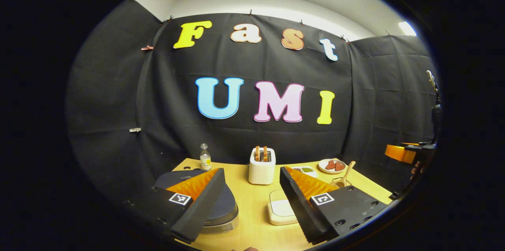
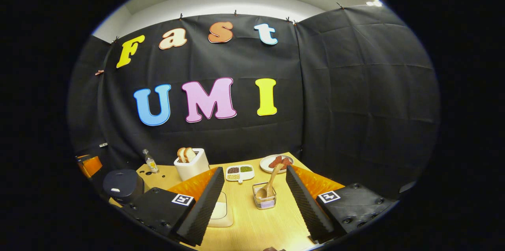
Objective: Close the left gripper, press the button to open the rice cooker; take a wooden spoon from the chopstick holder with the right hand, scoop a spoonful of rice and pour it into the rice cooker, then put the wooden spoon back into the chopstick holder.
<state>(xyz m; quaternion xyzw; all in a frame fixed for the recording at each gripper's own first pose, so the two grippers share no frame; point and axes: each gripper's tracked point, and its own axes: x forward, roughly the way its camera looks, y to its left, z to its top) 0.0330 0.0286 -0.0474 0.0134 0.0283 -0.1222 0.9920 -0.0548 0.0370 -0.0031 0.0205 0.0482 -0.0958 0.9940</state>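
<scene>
Right gripper (image 2: 252,197) jaws apart frame wooden spoon (image 2: 269,184); grain dish (image 2: 239,172) beyond

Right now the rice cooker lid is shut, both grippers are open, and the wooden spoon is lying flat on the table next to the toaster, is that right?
Not quite. The wooden spoon isn't lying flat by the toaster; it stands tilted in the chopstick holder, as the right gripper view shows. The rest holds: the rice cooker lid is shut, and the left gripper and right gripper are open.
</scene>
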